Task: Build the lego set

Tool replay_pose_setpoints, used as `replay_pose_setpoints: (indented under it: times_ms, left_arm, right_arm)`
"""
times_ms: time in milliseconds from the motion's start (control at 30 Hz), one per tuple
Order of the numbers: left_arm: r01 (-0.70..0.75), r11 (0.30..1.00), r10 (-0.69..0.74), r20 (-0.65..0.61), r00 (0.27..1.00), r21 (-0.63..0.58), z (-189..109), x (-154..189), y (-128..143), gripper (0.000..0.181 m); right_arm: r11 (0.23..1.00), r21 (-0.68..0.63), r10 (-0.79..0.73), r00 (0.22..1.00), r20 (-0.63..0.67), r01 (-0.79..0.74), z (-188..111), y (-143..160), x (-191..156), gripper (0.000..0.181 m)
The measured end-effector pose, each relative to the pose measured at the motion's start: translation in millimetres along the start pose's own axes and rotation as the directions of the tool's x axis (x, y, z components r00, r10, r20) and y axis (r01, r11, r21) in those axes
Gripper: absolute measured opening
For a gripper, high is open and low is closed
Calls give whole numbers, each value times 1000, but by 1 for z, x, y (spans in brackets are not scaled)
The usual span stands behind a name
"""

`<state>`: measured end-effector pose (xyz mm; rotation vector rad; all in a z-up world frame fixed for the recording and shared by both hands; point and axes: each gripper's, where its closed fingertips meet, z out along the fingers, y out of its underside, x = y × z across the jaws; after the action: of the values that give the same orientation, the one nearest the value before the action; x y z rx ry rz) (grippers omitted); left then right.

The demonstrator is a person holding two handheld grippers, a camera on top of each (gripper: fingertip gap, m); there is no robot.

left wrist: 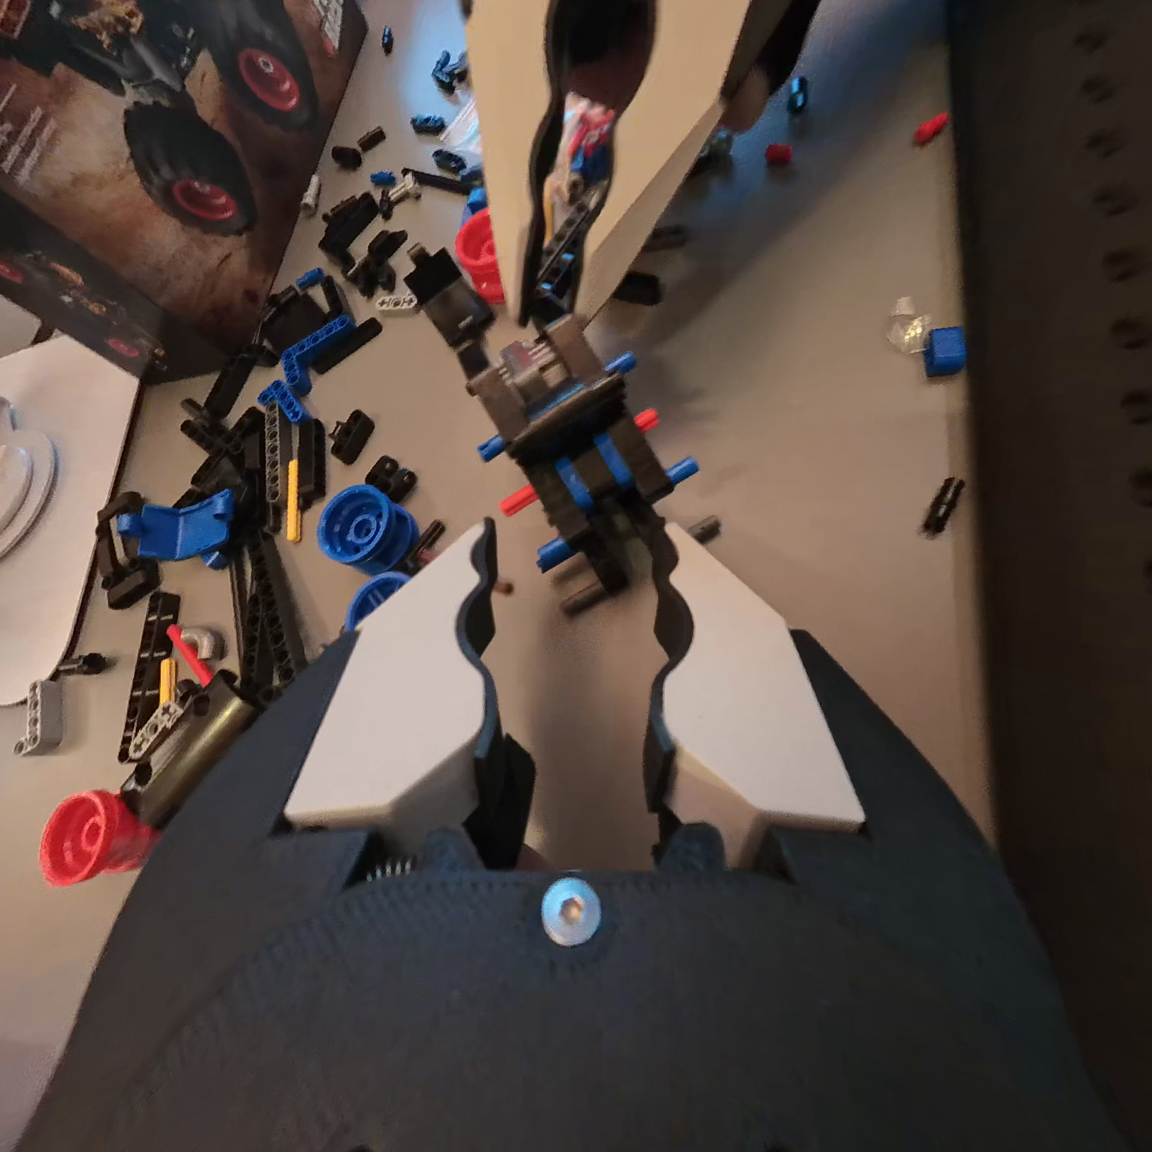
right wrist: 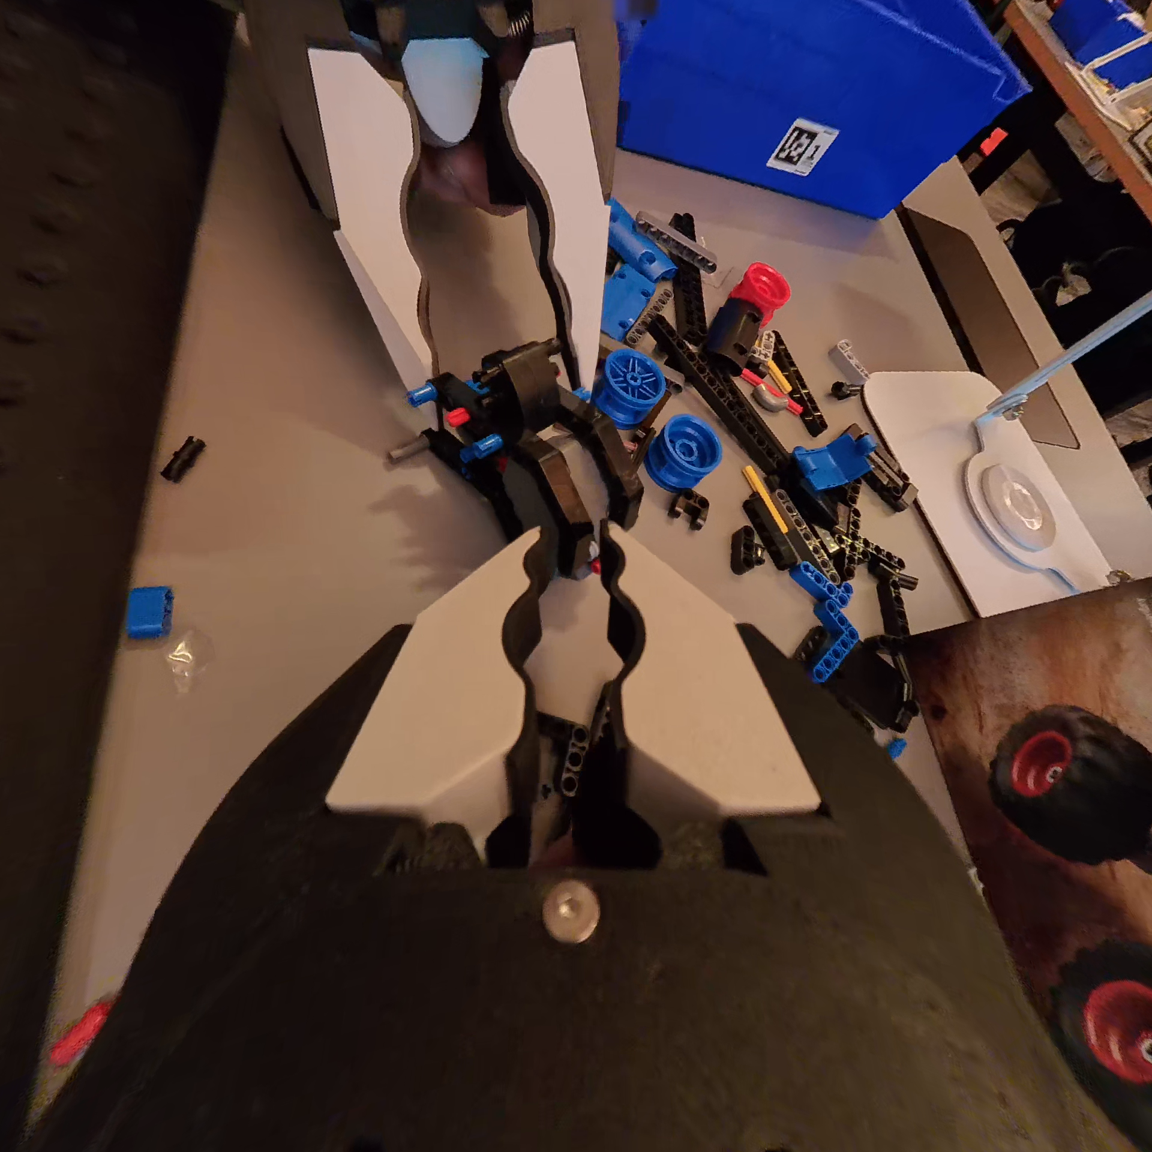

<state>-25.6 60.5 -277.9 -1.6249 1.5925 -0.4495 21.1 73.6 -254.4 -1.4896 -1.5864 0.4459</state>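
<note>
The right gripper (right wrist: 570, 555) pinches the black chassis (left wrist: 567, 449) at its 12 o'clock end. The left gripper (left wrist: 576, 548) sits spread around the other end, seemingly loose. A twist could pop the blue pins (left wrist: 679, 469) onto the bench (left wrist: 779, 436).

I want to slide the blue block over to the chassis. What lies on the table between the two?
Only bare grey table lies between the blue block and the chassis, plus the chassis's shadow; the right wrist view shows it. A clear wrapper sits beside the block, off that line.

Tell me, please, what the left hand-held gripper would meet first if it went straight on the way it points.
Most likely the partly built black and blue assembly, whose near end lies between the tips of the open left hand-held gripper. Beyond it comes the right hand-held gripper, though depth is uncertain.
</note>
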Motion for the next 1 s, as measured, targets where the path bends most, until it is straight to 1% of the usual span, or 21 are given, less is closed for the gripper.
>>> replay_pose_setpoints:
  times_ms: [67,133,367,433,533,600,733,867,1000]
  left_arm:
    - [-33,999,33,13,999,7,2,1,-3,42]
    - [-44,999,43,21,999,17,2,0,-4,28]
    - [-63,998,63,61,996,2,3,-4,-5,28]
    - [-60,998,60,88,994,-7,3,-8,-4,28]
    - [-35,999,35,90,995,-5,4,-9,-3,28]
    - [-29,999,30,109,994,-13,5,-12,-2,28]
    - [-21,1000,22,110,994,-9,5,-13,-1,28]
    - [-16,1000,16,105,994,1,6,-14,-2,28]
    - [-19,1000,19,107,994,1,6,-14,-1,29]
  right_arm:
    - [1000,-18,-21,1000,-18,20,3,2,1,10]
    - [1000,-18,-24,1000,-19,24,3,1,1,9]
    - [1000,-26,-8,999,-37,7,5,2,5,9]
    - [1000,-18,7,998,-68,-8,6,1,10,9]
    - [999,-31,6,998,-68,-8,10,4,9,19]
    - [999,-46,-5,997,-75,1,9,7,11,20]
    - [999,-35,19,995,-96,-23,2,8,19,23]
    - [998,-62,13,995,-101,-20,3,16,20,23]
    - [998,-58,9,994,-109,-15,2,16,22,20]
